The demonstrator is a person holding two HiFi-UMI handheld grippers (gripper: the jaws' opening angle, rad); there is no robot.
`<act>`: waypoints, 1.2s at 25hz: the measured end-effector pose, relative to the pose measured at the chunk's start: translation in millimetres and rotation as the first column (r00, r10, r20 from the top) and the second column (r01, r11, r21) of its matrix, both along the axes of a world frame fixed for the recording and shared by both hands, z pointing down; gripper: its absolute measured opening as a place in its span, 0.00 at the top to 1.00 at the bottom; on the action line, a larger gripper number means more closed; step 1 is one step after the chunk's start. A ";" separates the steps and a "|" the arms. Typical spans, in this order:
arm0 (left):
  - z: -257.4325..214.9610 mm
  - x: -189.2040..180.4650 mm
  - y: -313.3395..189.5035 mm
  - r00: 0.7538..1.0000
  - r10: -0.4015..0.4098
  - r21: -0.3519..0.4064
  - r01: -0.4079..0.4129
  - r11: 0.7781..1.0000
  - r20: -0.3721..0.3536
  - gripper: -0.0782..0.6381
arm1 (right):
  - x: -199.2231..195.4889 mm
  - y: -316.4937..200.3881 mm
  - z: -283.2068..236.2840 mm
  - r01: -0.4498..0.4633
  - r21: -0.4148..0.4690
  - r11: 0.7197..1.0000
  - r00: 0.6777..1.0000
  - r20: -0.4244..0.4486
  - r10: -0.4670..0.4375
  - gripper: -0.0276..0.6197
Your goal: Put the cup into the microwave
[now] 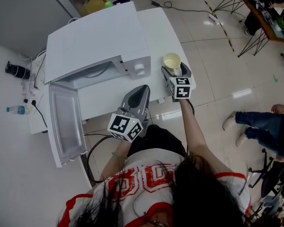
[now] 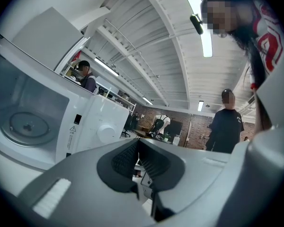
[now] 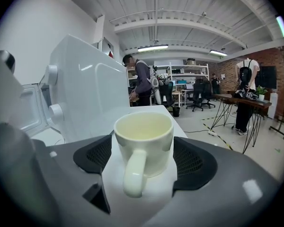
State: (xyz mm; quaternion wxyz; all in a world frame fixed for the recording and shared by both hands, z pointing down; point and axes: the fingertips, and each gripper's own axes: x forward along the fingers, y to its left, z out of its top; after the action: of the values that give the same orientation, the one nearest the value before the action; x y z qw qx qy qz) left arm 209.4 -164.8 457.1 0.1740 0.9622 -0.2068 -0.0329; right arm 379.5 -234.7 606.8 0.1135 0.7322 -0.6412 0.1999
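Two risks stand out, and both concern the right claw (image 3: 143, 156). Its jaws stand wide on either side of the cup (image 3: 143, 137), which rests on the surface (image 1: 162, 27) just beside the microwave (image 1: 94, 39), on the knob side, with its handle (image 3: 133, 174) pointing back at the claw. One pad looks to be at the cup wall, while a sliver of surface shows at the other, so I judge the cup is not clamped yet. If the jaws close off-centre like this, one pad would probably shove the cup sideways before the other meets it. The smooth round wall could then skid or twist out. A pad catching the handle could tilt the cup as it lifts. I cannot tell whether it holds liquid; if it does, any tilt means a spill. The second risk is the route. The cup has to go round the microwave's front corner, past the knobs (image 1: 139, 69), into the cavity (image 1: 92, 74), and a tight swing could clip the panel. The door (image 1: 66, 122) hangs open on the far side of the microwave from the cup, so it seems clear of the path. The left claw (image 2: 138, 157), jaws together and empty, hovers in front of the microwave and could meet the right one there.
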 end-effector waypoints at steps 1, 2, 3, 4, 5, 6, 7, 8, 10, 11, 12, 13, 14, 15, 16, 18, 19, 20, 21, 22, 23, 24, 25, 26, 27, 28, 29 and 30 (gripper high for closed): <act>0.6 -0.7 -0.5 1.000 -0.002 0.000 0.002 1.000 0.001 0.90 | 1.1 -2.9 1.0 -0.001 0.001 1.000 1.000 0.000 0.001 0.34; 0.8 -1.2 -1.1 1.000 -0.004 0.001 0.004 1.000 0.001 0.90 | 2.4 -5.6 1.7 -0.003 0.001 1.000 1.000 -0.001 0.003 0.34; 1.0 -1.7 -1.7 1.000 -0.006 0.002 0.006 1.000 0.002 0.90 | 3.8 -8.1 2.3 -0.006 0.002 1.000 1.000 -0.001 0.006 0.33; 1.0 -2.3 -2.6 1.000 -0.009 0.003 0.009 1.000 0.002 0.90 | 5.1 -10.6 3.0 -0.008 0.002 1.000 1.000 -0.001 0.008 0.33; 1.0 -3.0 -3.7 1.000 -0.013 0.004 0.013 1.000 0.002 0.90 | 6.3 -13.0 3.6 -0.010 0.002 1.000 1.000 0.000 0.010 0.33; 0.9 -3.9 -5.0 1.000 -0.018 0.004 0.018 1.000 0.002 0.90 | 7.3 -15.2 4.2 -0.011 0.002 1.000 1.000 0.001 0.011 0.32; 0.9 -5.0 -6.4 1.000 -0.023 0.004 0.023 1.000 0.002 0.90 | 8.0 -17.2 4.6 -0.011 0.003 1.000 1.000 0.001 0.011 0.31; 1.1 -6.2 -7.7 1.000 -0.029 0.004 0.029 1.000 0.002 0.90 | 8.6 -18.9 5.1 -0.012 0.004 1.000 1.000 0.001 0.012 0.30; 1.8 -8.9 -10.4 0.999 -0.039 0.004 0.039 0.999 0.003 0.90 | 9.3 -22.0 6.4 -0.012 0.009 1.000 1.000 0.004 0.012 0.29; 2.2 -10.2 -11.5 0.999 -0.044 0.005 0.044 0.999 0.004 0.90 | 9.5 -23.3 7.2 -0.012 0.011 1.000 1.000 0.006 0.012 0.29; 2.6 -11.4 -12.4 0.999 -0.048 0.005 0.048 0.999 0.004 0.90 | 9.6 -24.5 8.1 -0.011 0.011 1.000 1.000 0.006 0.011 0.29; 3.2 -12.4 -13.2 0.999 -0.051 0.006 0.051 0.999 0.005 0.90 | 9.8 -25.7 9.1 -0.010 0.012 1.000 1.000 0.006 0.010 0.28; 3.8 -13.4 -14.0 0.998 -0.055 0.006 0.055 0.998 0.006 0.90 | 10.0 -26.9 9.8 -0.009 0.015 1.000 1.000 0.004 0.009 0.28; 4.7 -14.2 -14.7 0.998 -0.059 0.005 0.059 0.998 0.006 0.90 | 10.3 -28.1 10.1 -0.009 0.022 1.000 1.000 0.002 0.009 0.28; 5.7 -15.0 -15.5 0.998 -0.063 0.003 0.062 0.998 0.006 0.90 | 10.5 -29.3 10.0 -0.008 0.030 1.000 1.000 0.000 0.008 0.28; 7.5 -16.4 -17.3 0.998 -0.070 -0.001 0.070 0.998 0.006 0.90 | 11.0 -31.7 9.6 -0.006 0.044 0.999 1.000 -0.003 0.006 0.28; 7.9 -17.0 -18.4 0.997 -0.074 -0.002 0.074 0.997 0.005 0.90 | 11.4 -32.8 9.4 -0.004 0.046 0.999 1.000 -0.004 0.005 0.28; 7.8 -17.6 -19.4 0.997 -0.079 -0.002 0.079 0.997 0.004 0.90 | 12.0 -33.5 9.2 -0.003 0.047 0.999 1.000 -0.004 0.004 0.28; 7.5 -18.3 -20.1 0.997 -0.083 -0.001 0.083 0.997 0.003 0.90 | 12.4 -33.8 9.1 -0.003 0.046 0.999 1.000 -0.005 0.003 0.28; 7.0 -19.2 -20.4 0.996 -0.088 0.000 0.088 0.996 0.002 0.90 | 12.4 -33.4 9.2 -0.001 0.045 0.999 1.000 -0.006 0.001 0.27; 6.2 -20.1 -20.4 0.996 -0.091 0.001 0.091 0.996 0.001 0.90 | 12.1 -32.4 9.4 0.002 0.043 0.999 1.000 -0.008 -0.002 0.27; 5.3 -21.1 -20.4 0.995 -0.095 0.002 0.095 0.995 0.002 0.90 | 11.2 -31.0 9.5 0.007 0.041 0.999 1.000 -0.010 -0.007 0.27; 4.2 -22.2 -20.6 0.995 -0.098 0.003 0.098 0.995 0.002 0.90 | 9.9 -29.6 9.5 0.014 0.038 0.999 1.000 -0.015 -0.014 0.27; 2.9 -23.4 -20.9 0.995 -0.102 0.004 0.102 0.995 0.002 0.90 | 7.9 -28.2 9.3 0.022 0.035 0.999 1.000 -0.020 -0.022 0.27; 1.4 -25.0 -21.3 0.994 -0.107 0.005 0.107 0.994 0.002 0.90 | 5.1 -26.8 8.6 0.032 0.031 0.999 0.999 -0.026 -0.031 0.27; -0.3 -26.8 -21.6 0.994 -0.112 0.006 0.112 0.994 0.002 0.90 | 1.8 -25.2 7.1 0.040 0.030 0.999 0.999 -0.029 -0.040 0.27; -2.0 -28.9 -21.5 0.993 -0.117 0.007 0.117 0.993 0.003 0.90 | -1.8 -23.3 4.6 0.048 0.033 0.998 0.999 -0.028 -0.047 0.27; -4.0 -31.1 -21.2 0.993 -0.121 0.009 0.121 0.993 0.003 0.90 | -5.2 -21.1 0.8 0.053 0.040 0.998 0.998 -0.024 -0.052 0.27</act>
State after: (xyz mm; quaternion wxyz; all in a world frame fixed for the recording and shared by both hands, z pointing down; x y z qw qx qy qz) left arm 178.3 -186.0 453.1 0.1671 0.9487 -0.2651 -0.0427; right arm 374.3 -255.8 607.6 0.1109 0.7196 -0.6627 0.1755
